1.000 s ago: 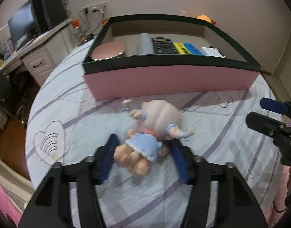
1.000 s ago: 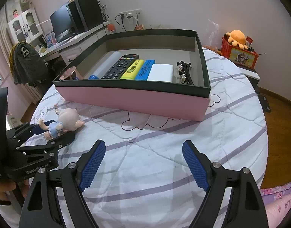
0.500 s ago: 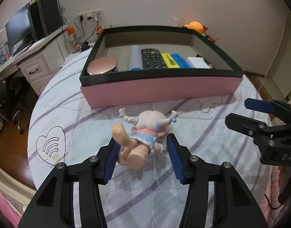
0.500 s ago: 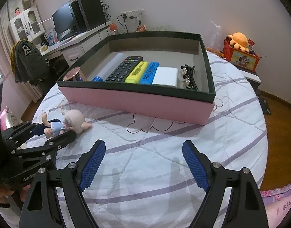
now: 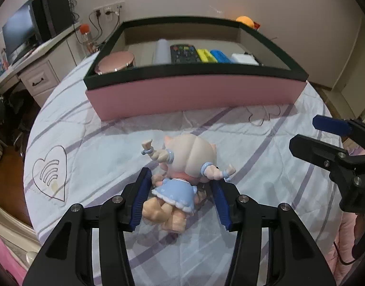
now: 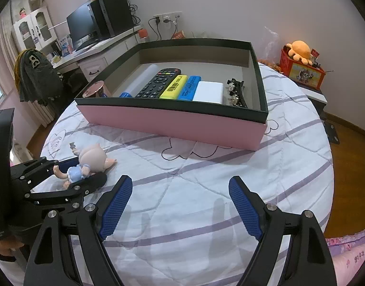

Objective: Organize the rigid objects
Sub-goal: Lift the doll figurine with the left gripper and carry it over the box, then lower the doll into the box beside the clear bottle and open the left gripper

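A small doll [image 5: 182,174] with a pale head, braids and a light blue dress is between the blue pads of my left gripper [image 5: 181,183], which is shut on its body and legs. Its head points toward the pink box [image 5: 196,93]. In the right wrist view the doll [image 6: 87,164] is at the left over the bedspread, held by the left gripper [image 6: 70,178]. My right gripper [image 6: 180,182] stands open over the striped cover with nothing between its fingers. It also shows at the right edge of the left wrist view [image 5: 306,133].
The black-rimmed pink box [image 6: 172,121] holds a round pink tin [image 5: 115,63], a pale tube, a remote [image 6: 158,83], yellow and blue bars, a white block [image 6: 208,91] and a hair clip. A desk with a monitor [image 6: 82,27] stands at the back left. The round bed's edge drops to wooden floor on the right.
The left jaws have narrowed onto the doll, which lay loose between them a second ago. It tipped in the grip and now points head-first at the box. The right gripper has not moved.
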### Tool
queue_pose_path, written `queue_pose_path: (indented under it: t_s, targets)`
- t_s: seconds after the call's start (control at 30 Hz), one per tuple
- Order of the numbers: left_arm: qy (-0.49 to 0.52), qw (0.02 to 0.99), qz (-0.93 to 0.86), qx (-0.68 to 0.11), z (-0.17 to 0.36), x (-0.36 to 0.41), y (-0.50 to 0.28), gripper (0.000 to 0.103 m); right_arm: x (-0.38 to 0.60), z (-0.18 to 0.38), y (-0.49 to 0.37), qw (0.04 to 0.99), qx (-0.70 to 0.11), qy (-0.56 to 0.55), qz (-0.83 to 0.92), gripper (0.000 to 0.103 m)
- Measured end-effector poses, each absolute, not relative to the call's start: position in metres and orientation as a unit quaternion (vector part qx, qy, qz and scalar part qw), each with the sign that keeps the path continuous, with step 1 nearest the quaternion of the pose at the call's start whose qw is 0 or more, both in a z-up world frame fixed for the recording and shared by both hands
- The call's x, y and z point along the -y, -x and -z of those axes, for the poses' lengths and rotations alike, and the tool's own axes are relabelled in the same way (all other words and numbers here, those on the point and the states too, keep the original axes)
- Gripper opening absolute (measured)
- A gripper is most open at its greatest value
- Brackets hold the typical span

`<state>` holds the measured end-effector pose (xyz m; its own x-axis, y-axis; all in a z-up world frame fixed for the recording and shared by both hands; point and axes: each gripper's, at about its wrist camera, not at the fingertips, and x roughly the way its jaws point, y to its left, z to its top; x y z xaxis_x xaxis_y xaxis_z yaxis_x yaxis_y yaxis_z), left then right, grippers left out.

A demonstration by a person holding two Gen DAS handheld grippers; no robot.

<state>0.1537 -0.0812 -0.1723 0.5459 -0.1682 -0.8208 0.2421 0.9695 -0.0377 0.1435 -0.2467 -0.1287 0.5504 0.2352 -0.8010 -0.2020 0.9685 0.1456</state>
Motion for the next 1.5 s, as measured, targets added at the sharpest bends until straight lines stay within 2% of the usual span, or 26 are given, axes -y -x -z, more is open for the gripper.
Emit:
queue_pose_path:
  t_s: [0.13,0.37,0.7,0.93,1.13,1.5]
  targets:
    - [-0.039,0.883,0.125,-0.450,0.164,0.081,-0.148,0.049,0.248,0.125,-0.143,0.883,-0.453,-0.020,-0.123,0.084]
    - [-0.028,0.904,0.144,-0.403,0.120,0.074,-0.141,0.049,0.248,0.100,-0.145,0.898,-0.423,-0.013,-0.122,0.084]
    - [-0.009,0.920,0.116,-0.373,0.076,0.056,-0.212,0.050,0.244,0.059,-0.188,0.919,-0.378,-0.001,-0.116,0.084]
    - [0.002,0.917,0.095,-0.387,0.077,0.050,-0.277,0.050,0.227,0.058,-0.240,0.918,-0.374,0.008,-0.127,0.085]
    - [0.006,0.905,0.066,-0.420,0.101,0.047,-0.330,0.050,0.222,0.069,-0.279,0.913,-0.385,0.012,-0.136,0.085]
    - [-0.017,0.896,0.037,-0.442,0.129,0.056,-0.349,0.050,0.224,0.096,-0.312,0.897,-0.420,0.015,-0.137,0.085]
